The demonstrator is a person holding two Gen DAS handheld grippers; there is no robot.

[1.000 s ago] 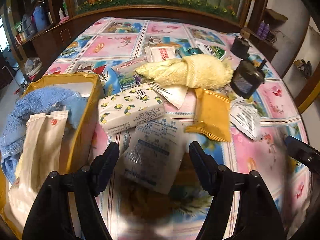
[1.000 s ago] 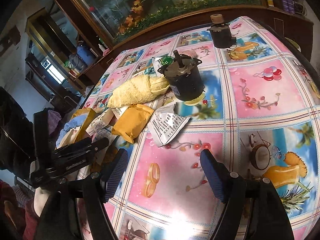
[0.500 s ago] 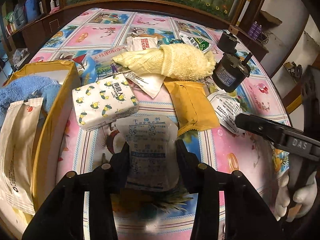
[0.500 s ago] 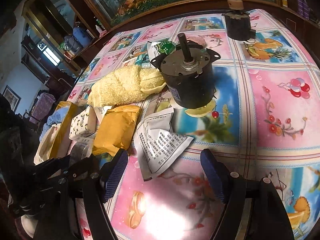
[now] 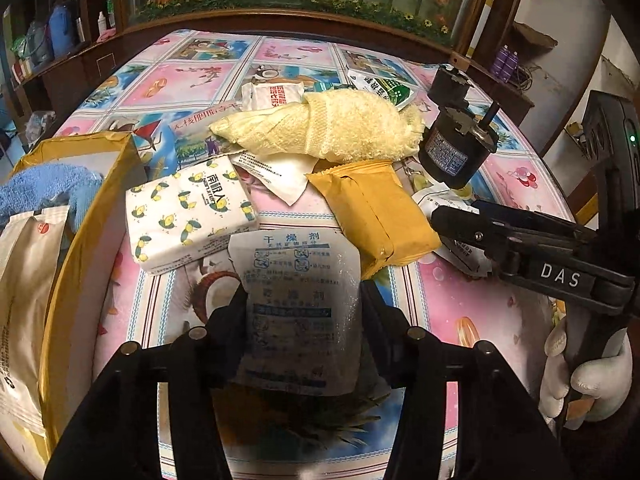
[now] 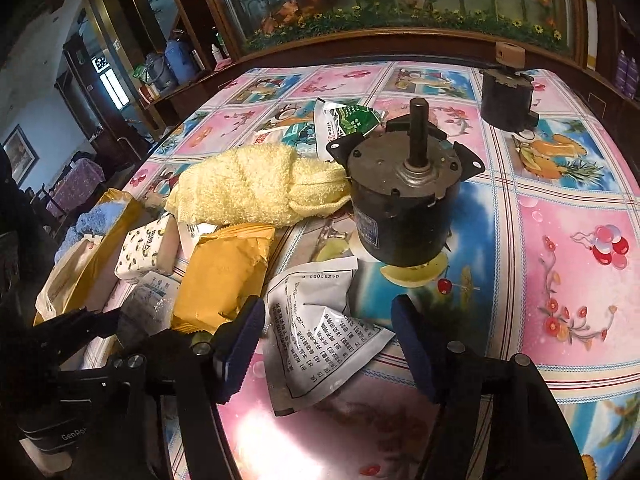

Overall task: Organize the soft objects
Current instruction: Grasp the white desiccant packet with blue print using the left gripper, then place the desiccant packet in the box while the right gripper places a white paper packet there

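Observation:
My left gripper (image 5: 302, 298) is shut on a white desiccant packet (image 5: 296, 264) with blue print, low over the flowered tablecloth. Just beyond it lie a lemon-print tissue pack (image 5: 188, 212), a mustard-yellow packet (image 5: 372, 208) and a rolled yellow towel (image 5: 332, 132). My right gripper (image 6: 328, 336) stands open with a white printed sachet (image 6: 312, 304) lying between its fingers. In the right wrist view the yellow towel (image 6: 248, 188) and the mustard packet (image 6: 224, 276) lie to the left of that sachet.
A cardboard box (image 5: 100, 200) at the left holds a blue towel (image 5: 44, 192) and a beige bag (image 5: 24, 280). A black motor (image 6: 404, 208) stands just behind the sachet, a second motor (image 6: 506, 96) farther back. More sachets lie behind the towel. A gloved hand (image 5: 576, 380) holds the right gripper.
My left gripper has gone from open to shut on the desiccant packet. My right gripper has moved forward until the white sachet lies between its open fingers.

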